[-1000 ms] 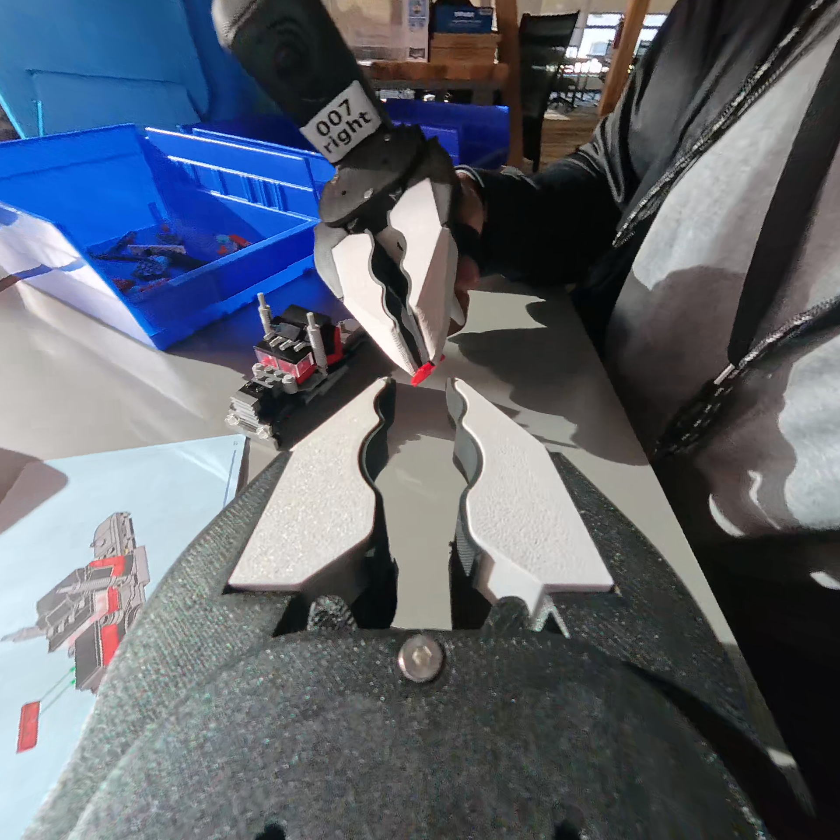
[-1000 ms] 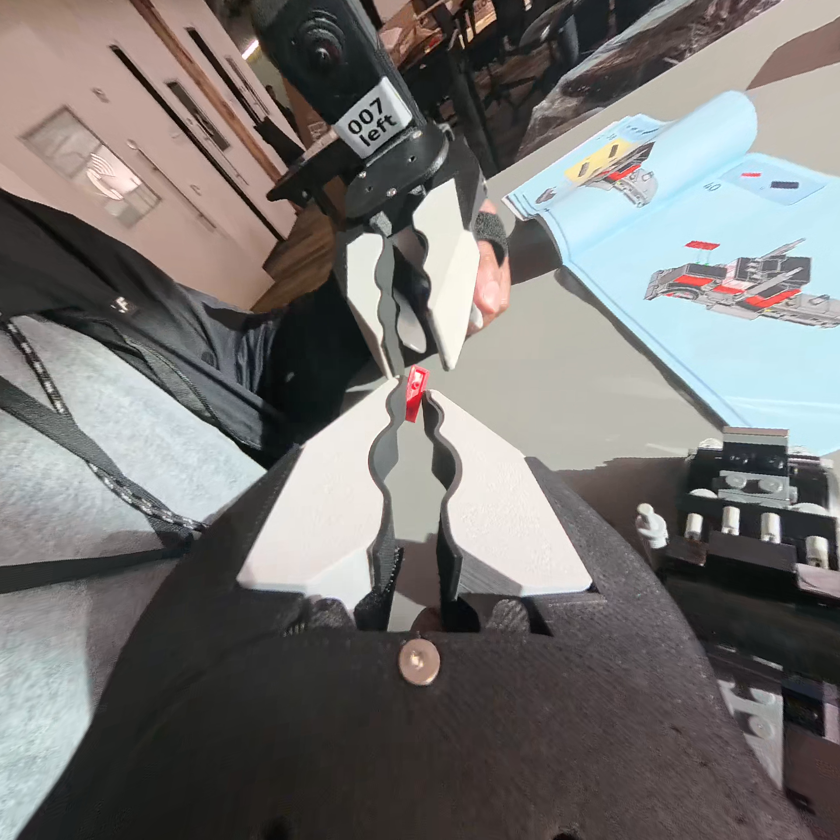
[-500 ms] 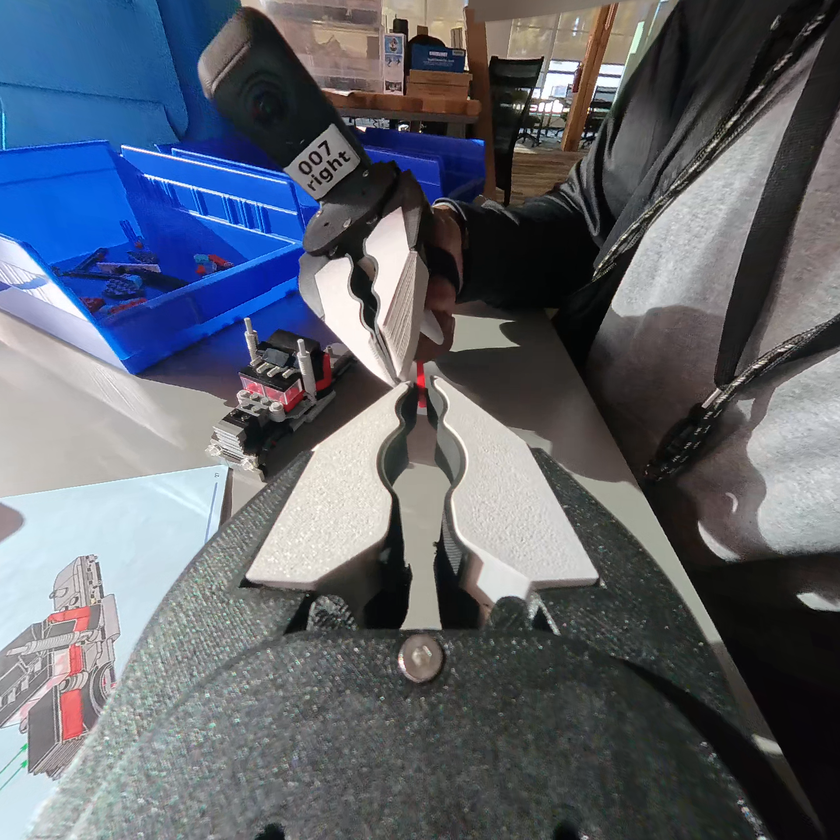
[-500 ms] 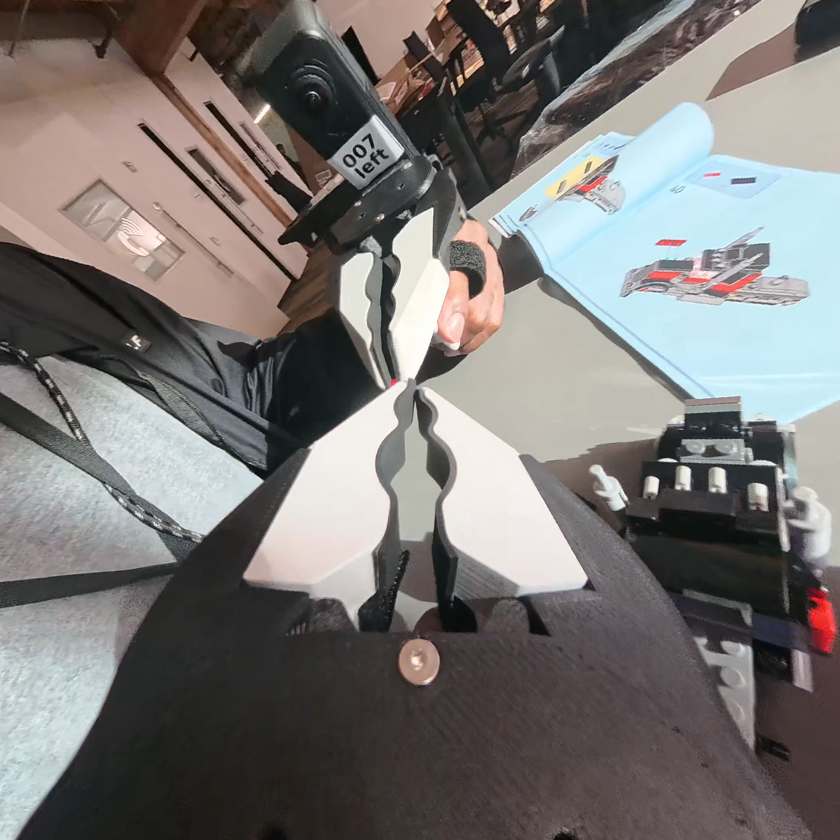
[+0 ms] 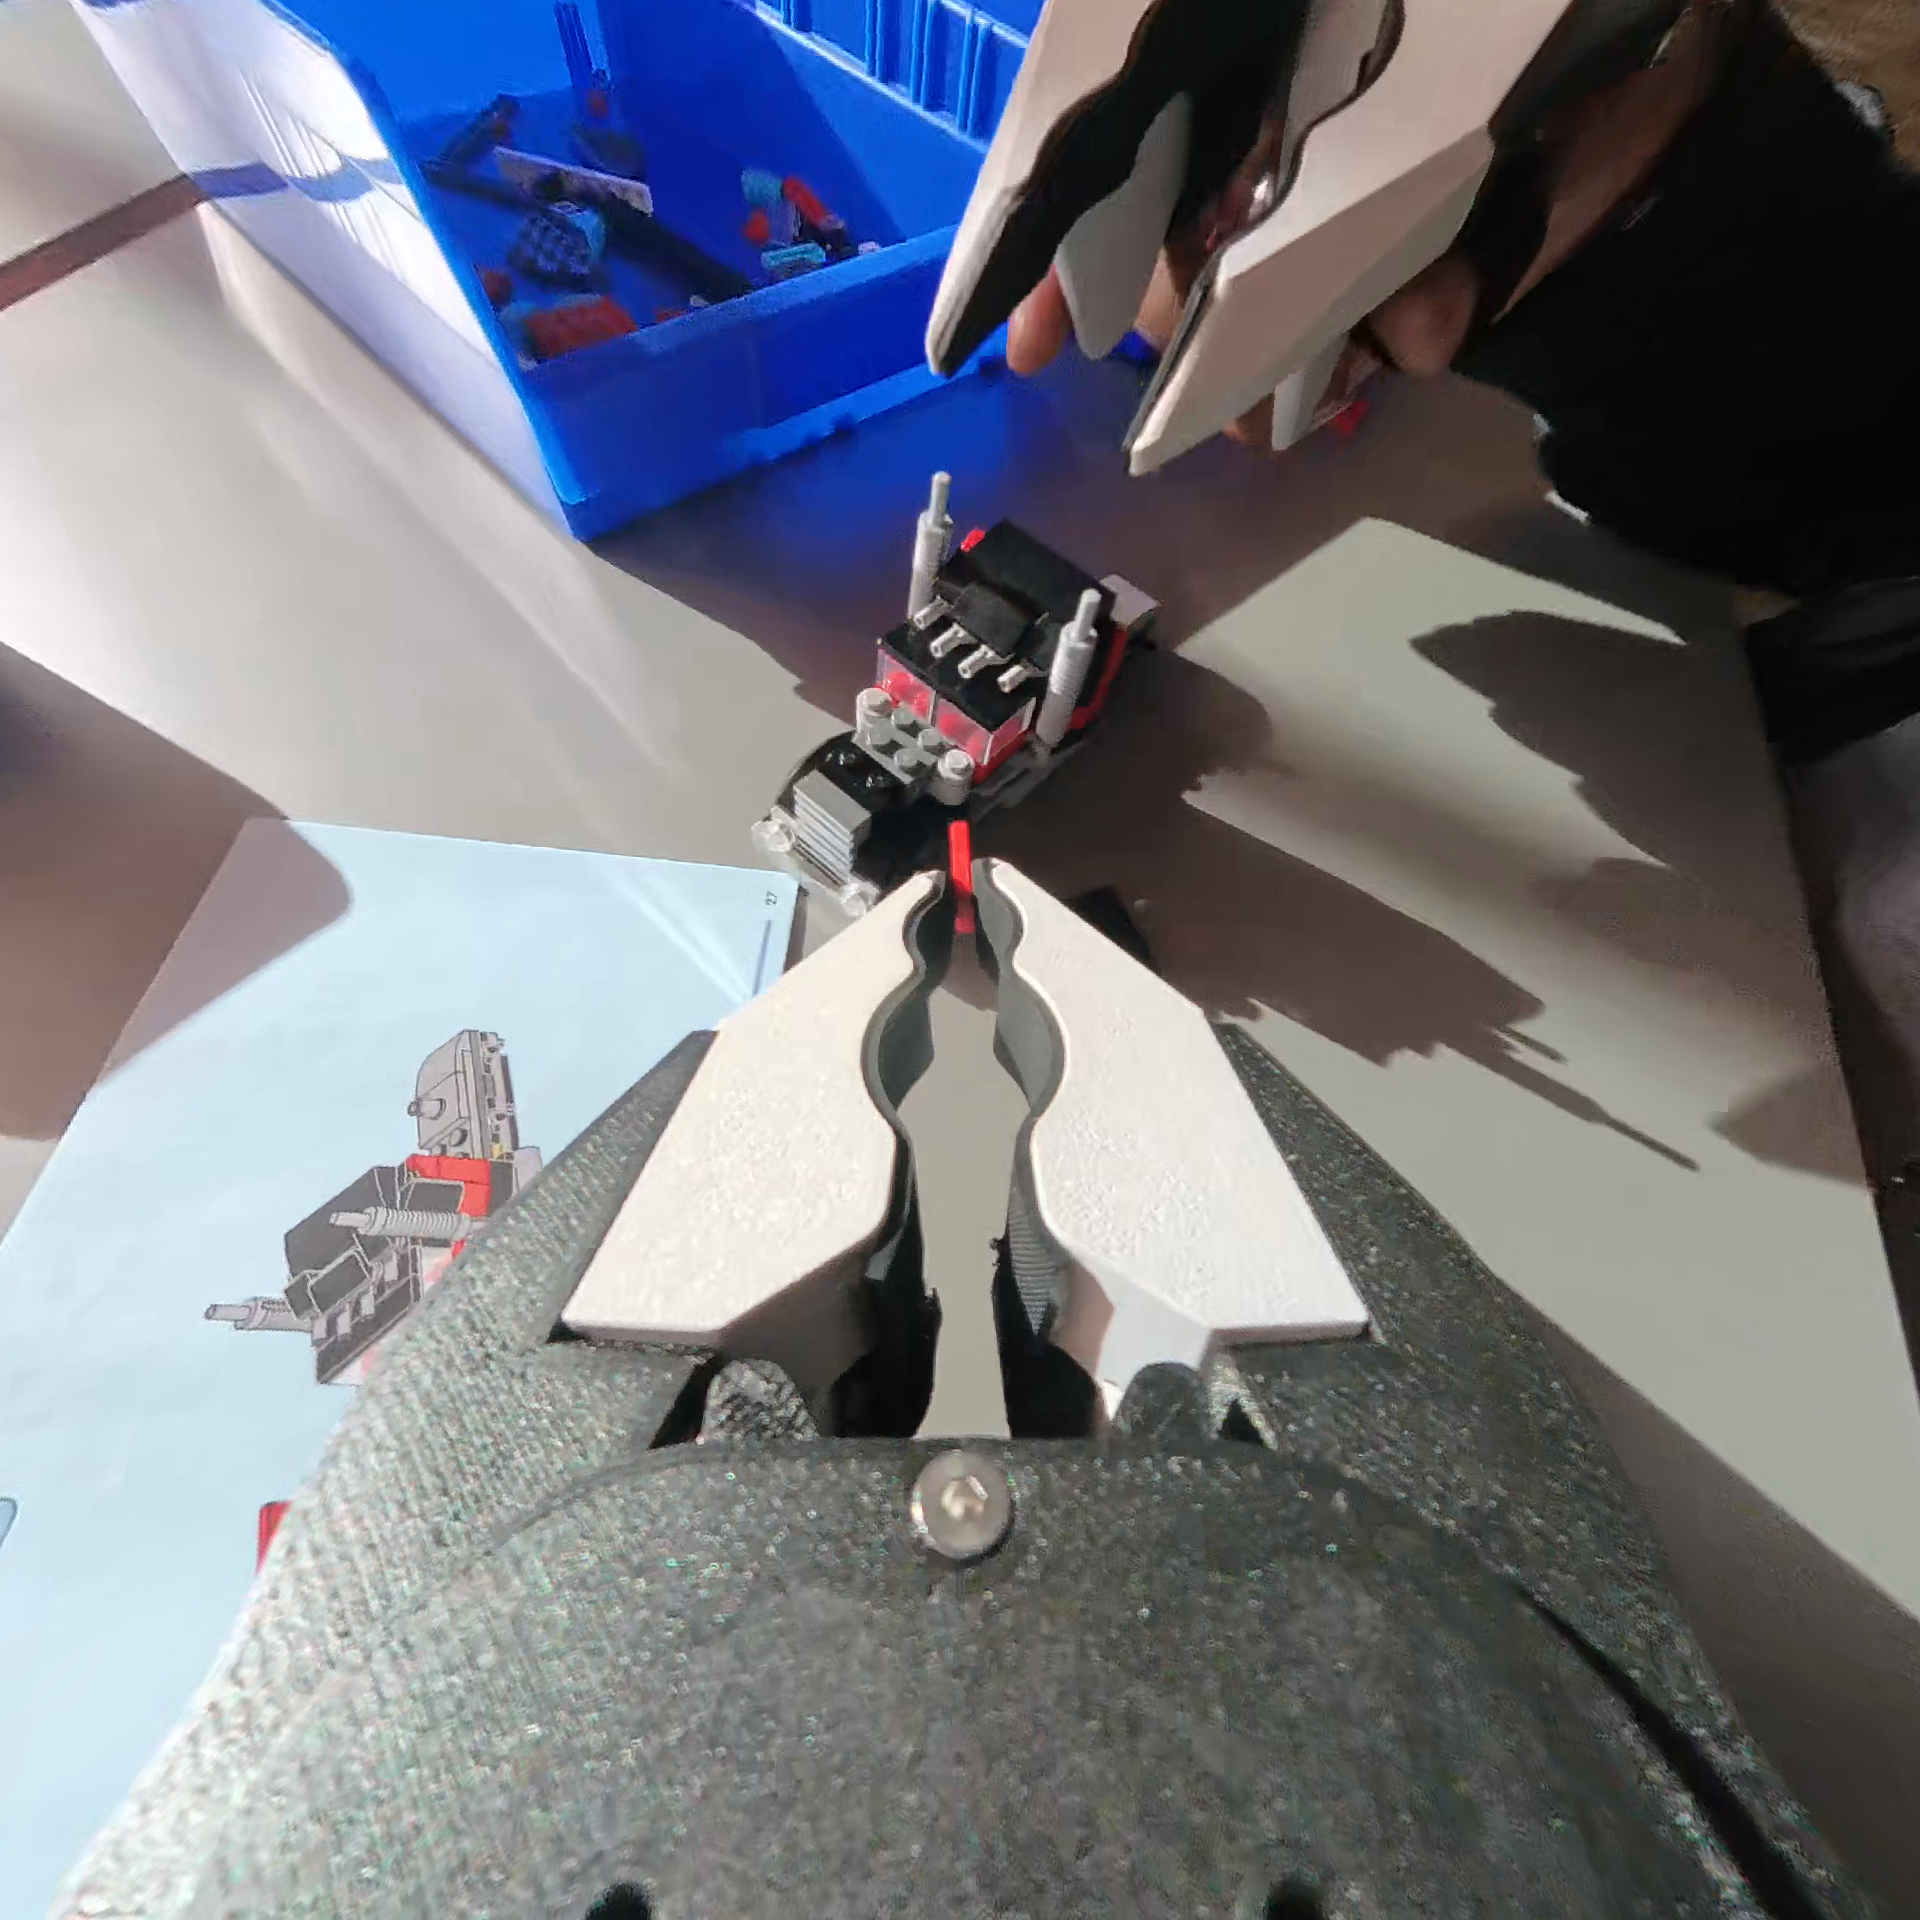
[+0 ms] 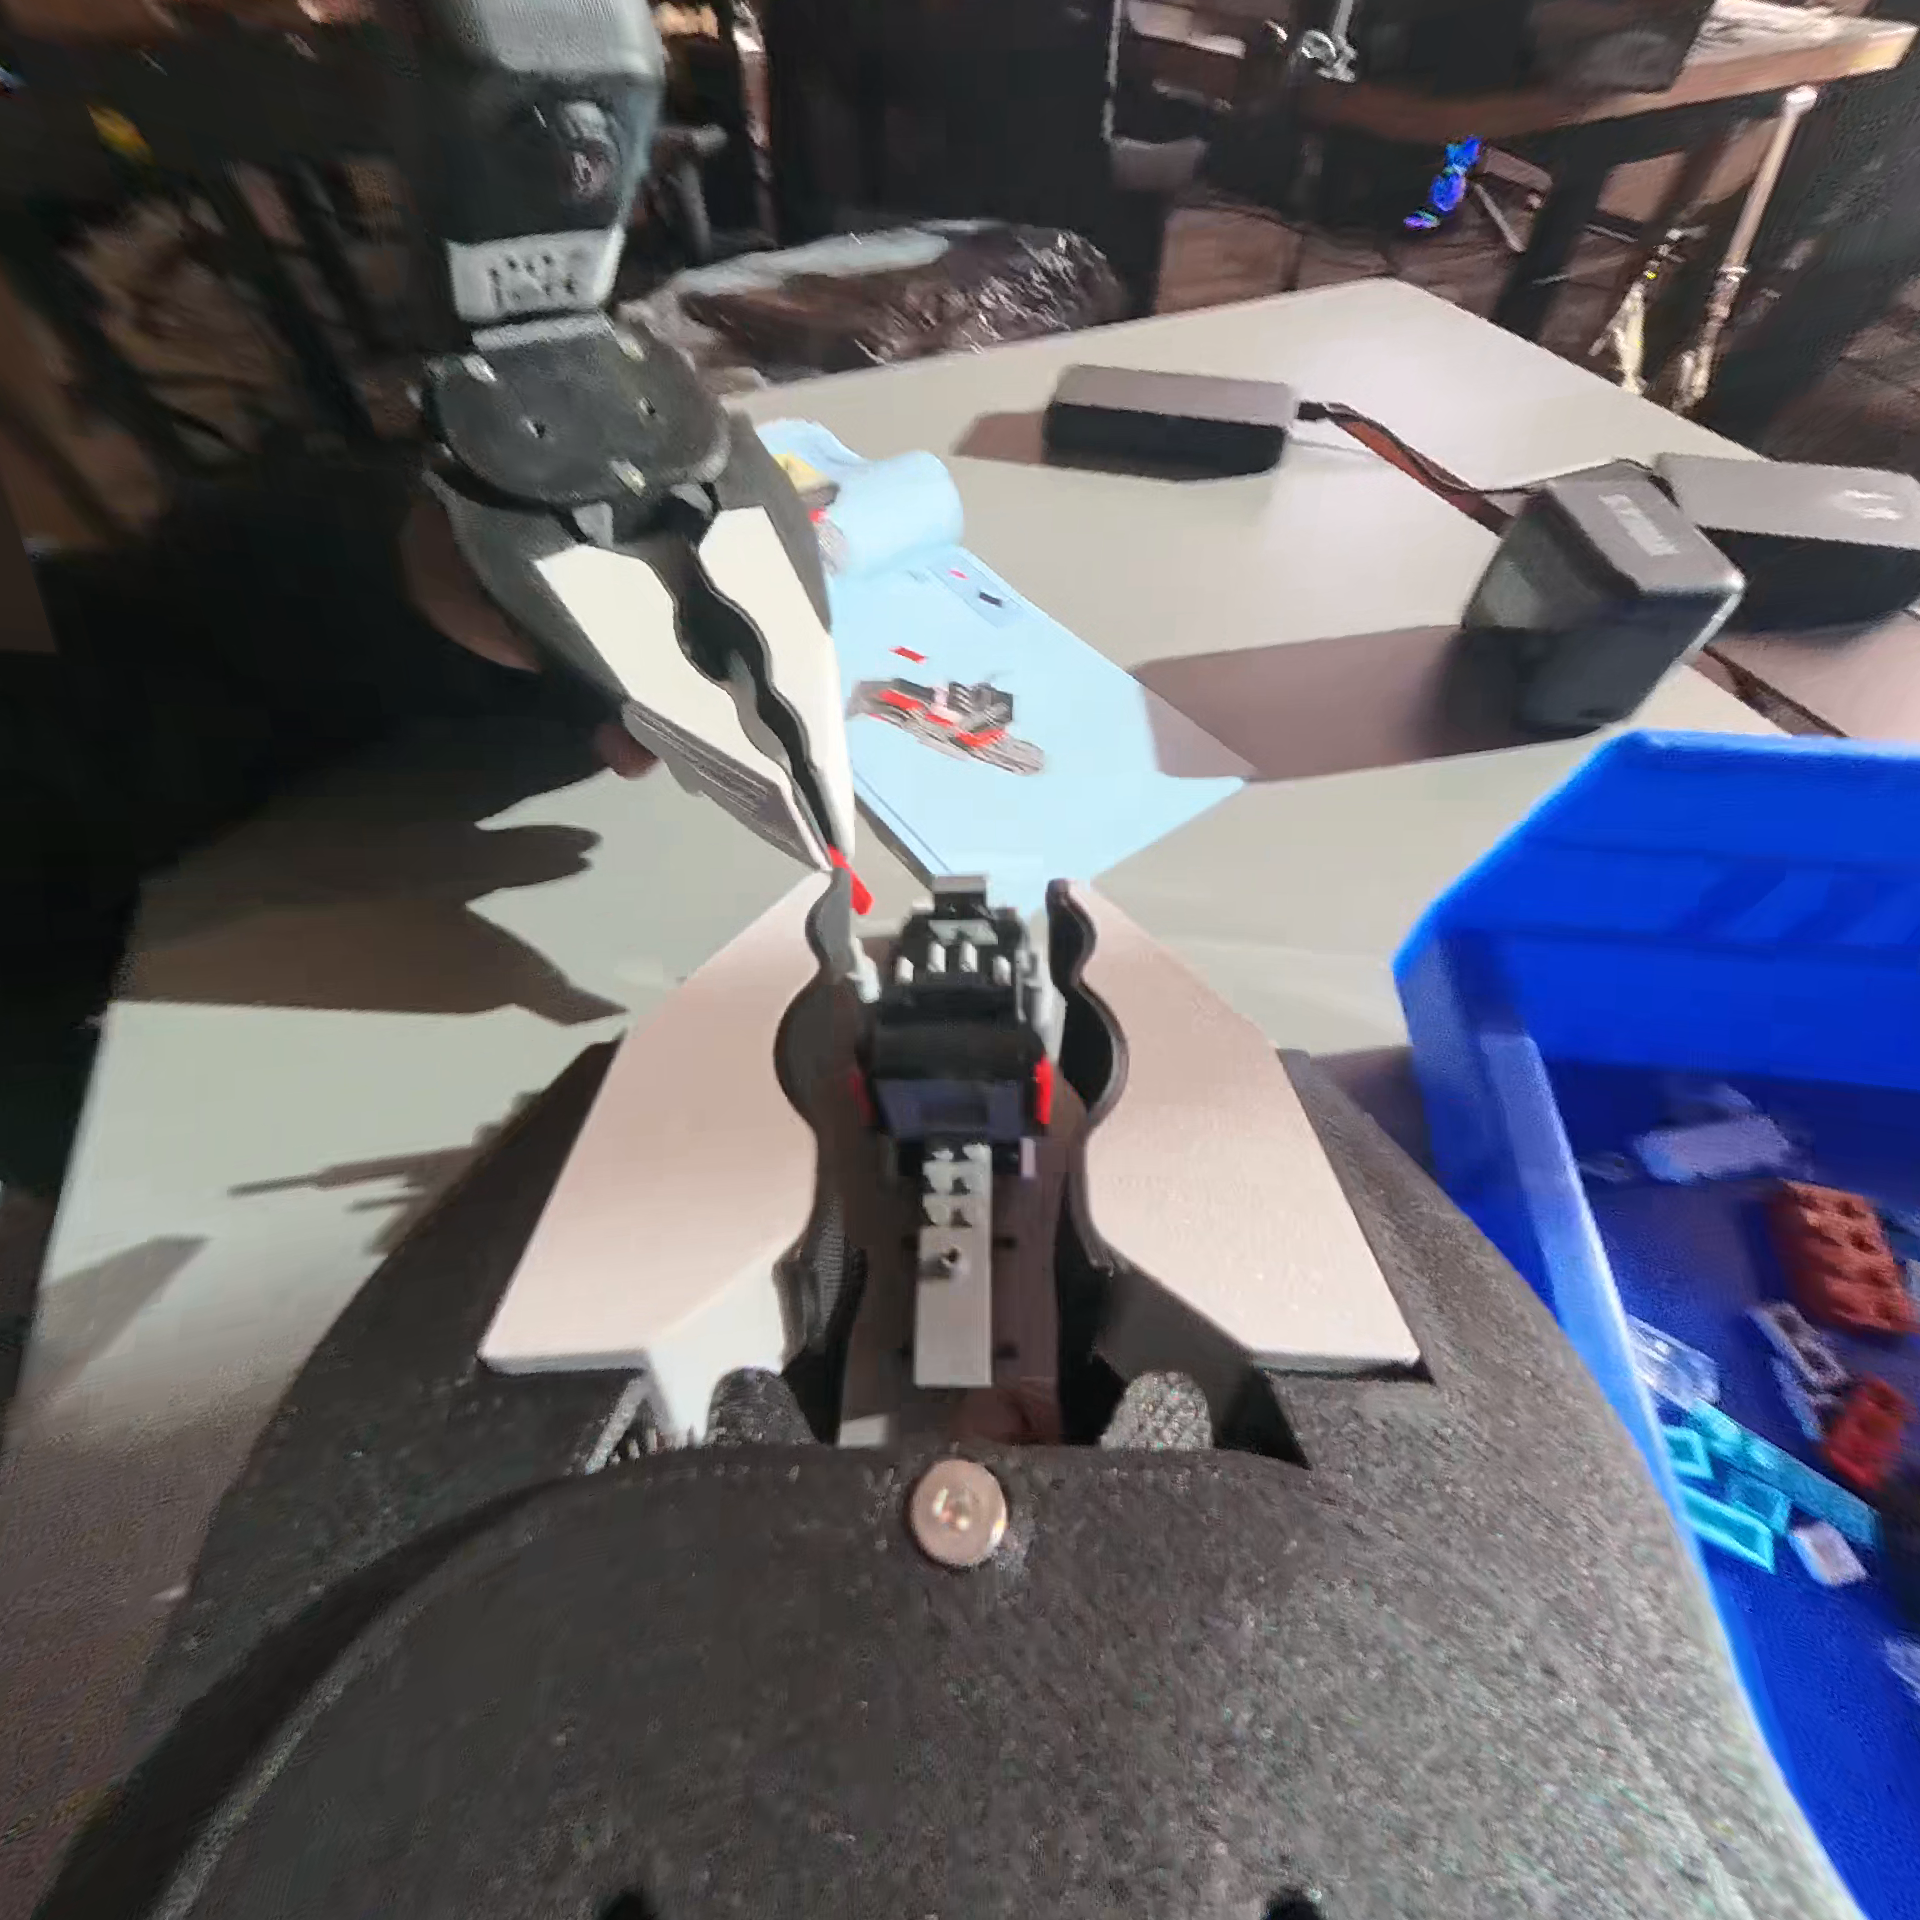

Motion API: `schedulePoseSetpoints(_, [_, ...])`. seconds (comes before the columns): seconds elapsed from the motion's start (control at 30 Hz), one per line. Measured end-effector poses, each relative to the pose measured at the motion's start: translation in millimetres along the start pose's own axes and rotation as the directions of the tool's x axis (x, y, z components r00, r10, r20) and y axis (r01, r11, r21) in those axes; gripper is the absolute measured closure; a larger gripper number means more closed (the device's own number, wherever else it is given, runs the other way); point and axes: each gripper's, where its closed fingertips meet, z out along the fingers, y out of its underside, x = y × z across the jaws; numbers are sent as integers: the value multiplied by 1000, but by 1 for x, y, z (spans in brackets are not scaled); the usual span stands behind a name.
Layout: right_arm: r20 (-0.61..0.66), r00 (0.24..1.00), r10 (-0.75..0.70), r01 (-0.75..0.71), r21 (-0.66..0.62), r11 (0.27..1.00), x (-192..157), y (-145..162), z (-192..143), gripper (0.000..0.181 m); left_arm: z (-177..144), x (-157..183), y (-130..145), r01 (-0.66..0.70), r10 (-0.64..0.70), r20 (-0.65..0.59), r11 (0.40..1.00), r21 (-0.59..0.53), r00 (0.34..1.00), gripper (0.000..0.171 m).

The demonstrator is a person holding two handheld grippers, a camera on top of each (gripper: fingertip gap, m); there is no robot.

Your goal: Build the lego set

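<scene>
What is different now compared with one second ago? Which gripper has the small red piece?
The red piece passed from the right gripper to the left gripper, which closed on it. The right gripper opened and moved to straddle the truck model. The blue bin and instruction booklet stayed put.

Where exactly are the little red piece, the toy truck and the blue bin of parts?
little red piece [image 5: 960, 871], left wrist view: its middle, pinched at the tong tips.
toy truck [image 5: 951, 707], left wrist view: its red and black cab.
blue bin [image 5: 727, 405], left wrist view: its front wall.
</scene>
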Motion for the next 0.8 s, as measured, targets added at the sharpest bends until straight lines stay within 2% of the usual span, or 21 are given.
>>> schedulePoseSetpoints(0.33, [33,999,-6,11,-149,989,-1,39,18,120,13,-6,-5,-18,18,-7,1000,-6,1000,167])
schedulePoseSetpoints(0.5, [38,999,-30,38,-208,977,-3,51,29,120,14,-8,-5,-26,26,7,1000,-7,1000,167])
schedulePoseSetpoints(0.6, [19,999,-36,40,-230,972,1,55,31,126,15,-9,-5,-30,30,12,999,-12,999,167])
schedulePoseSetpoints(0.8, [73,995,68,-52,-202,978,1,54,31,127,16,-7,-7,-28,28,1,1000,-4,1000,167])
